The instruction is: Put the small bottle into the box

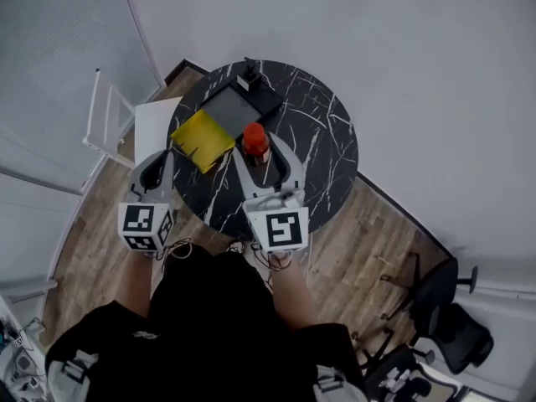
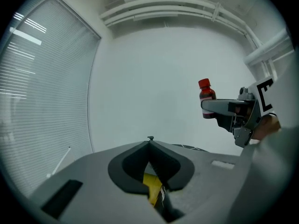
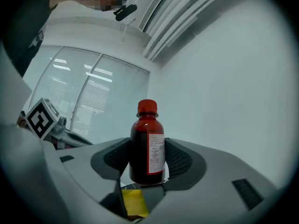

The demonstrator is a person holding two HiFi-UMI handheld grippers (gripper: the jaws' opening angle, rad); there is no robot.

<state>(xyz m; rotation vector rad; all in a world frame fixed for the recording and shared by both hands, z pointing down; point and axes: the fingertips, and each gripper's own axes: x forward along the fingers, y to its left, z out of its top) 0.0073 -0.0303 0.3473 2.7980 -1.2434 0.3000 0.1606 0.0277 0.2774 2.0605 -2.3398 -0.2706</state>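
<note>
While the round table (image 1: 327,149) carries a black tray (image 1: 230,103) at its far edge and a yellow box (image 1: 203,139) by its left edge, my left gripper (image 1: 155,174) sits pinched together, empty | right gripper (image 1: 261,153) clamps the small bottle (image 3: 147,148) upright, cap up, just right of that box.

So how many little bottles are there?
1. The small red-capped bottle is clamped upright in the right hand-held gripper, over the black marble table. No other shows.
</note>
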